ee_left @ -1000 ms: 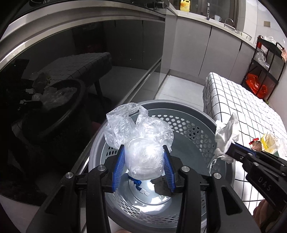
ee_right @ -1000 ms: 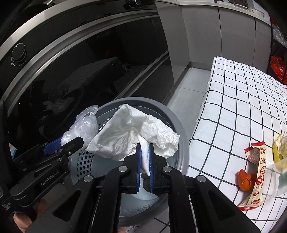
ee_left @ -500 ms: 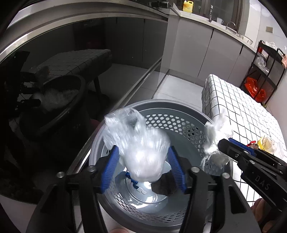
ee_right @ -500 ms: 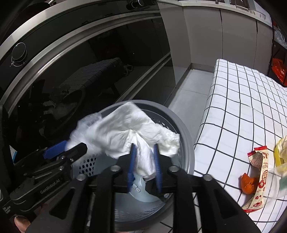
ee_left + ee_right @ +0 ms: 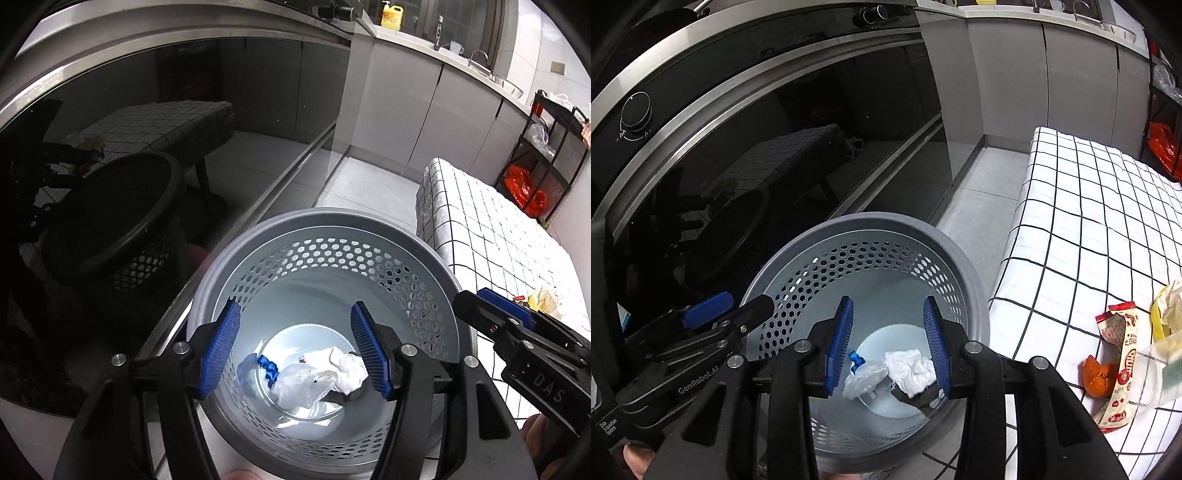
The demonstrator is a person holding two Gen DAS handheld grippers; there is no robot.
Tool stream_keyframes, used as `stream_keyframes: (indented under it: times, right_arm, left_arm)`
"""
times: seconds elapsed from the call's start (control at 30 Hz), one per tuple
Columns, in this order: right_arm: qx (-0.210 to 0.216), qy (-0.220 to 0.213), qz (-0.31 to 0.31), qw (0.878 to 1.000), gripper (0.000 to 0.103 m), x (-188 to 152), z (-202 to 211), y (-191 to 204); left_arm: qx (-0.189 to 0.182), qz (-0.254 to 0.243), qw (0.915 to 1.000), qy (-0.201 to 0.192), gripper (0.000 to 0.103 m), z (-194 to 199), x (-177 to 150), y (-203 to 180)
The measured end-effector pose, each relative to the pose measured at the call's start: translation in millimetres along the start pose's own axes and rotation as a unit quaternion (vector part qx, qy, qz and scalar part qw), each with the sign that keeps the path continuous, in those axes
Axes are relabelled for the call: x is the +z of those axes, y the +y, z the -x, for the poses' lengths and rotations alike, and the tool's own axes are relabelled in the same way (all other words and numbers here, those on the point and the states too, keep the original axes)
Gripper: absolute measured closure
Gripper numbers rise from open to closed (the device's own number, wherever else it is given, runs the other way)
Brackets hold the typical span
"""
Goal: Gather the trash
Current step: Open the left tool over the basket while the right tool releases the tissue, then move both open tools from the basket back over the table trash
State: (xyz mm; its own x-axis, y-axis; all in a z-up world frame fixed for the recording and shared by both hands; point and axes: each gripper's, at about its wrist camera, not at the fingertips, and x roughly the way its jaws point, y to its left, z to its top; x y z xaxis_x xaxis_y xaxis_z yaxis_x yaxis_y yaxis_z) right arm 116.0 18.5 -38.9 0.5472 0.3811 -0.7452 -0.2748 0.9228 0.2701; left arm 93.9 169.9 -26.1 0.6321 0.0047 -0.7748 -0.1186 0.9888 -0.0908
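A grey perforated trash bin [image 5: 325, 225] [image 5: 975, 280] stands on the floor beside the table. At its bottom lie a clear plastic bag [image 5: 303, 384] [image 5: 862, 376], a crumpled white tissue [image 5: 341, 363] [image 5: 912, 369], a blue scrap [image 5: 267, 365] [image 5: 855, 358] and a dark scrap [image 5: 921, 397]. My left gripper [image 5: 295, 343] hangs open and empty over the bin; it also shows in the right wrist view [image 5: 727, 310]. My right gripper [image 5: 888, 339] is open and empty over the bin; it also shows in the left wrist view [image 5: 491, 302].
A table with a white checked cloth [image 5: 1089, 221] [image 5: 480, 229] stands right of the bin. On it lie a red-and-white wrapper [image 5: 1123, 362], an orange peel [image 5: 1095, 374], a yellow wrapper [image 5: 1167, 306] and a clear plastic item [image 5: 1160, 369]. A dark glass oven front [image 5: 757, 166] is on the left.
Both grippers opened over the bin. The plastic bag dropped from the left one and the white tissue from the right one; both now lie at the bin's bottom.
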Motion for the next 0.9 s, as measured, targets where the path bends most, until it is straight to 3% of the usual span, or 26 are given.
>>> stream_keyframes:
  times: [0.53, 0.9]
  right_arm:
    - [-0.017, -0.007, -0.015, 1.0, 0.061, -18, 24, -15]
    - [-0.042, -0.024, -0.038, 0.998, 0.056, -42, 65, -44]
  left_arm:
    - [-0.008, -0.021, 0.9997, -0.008, 0.04, 5, -2, -13]
    - [-0.027, -0.056, 0.9977, -0.026, 0.037, 24, -11, -36]
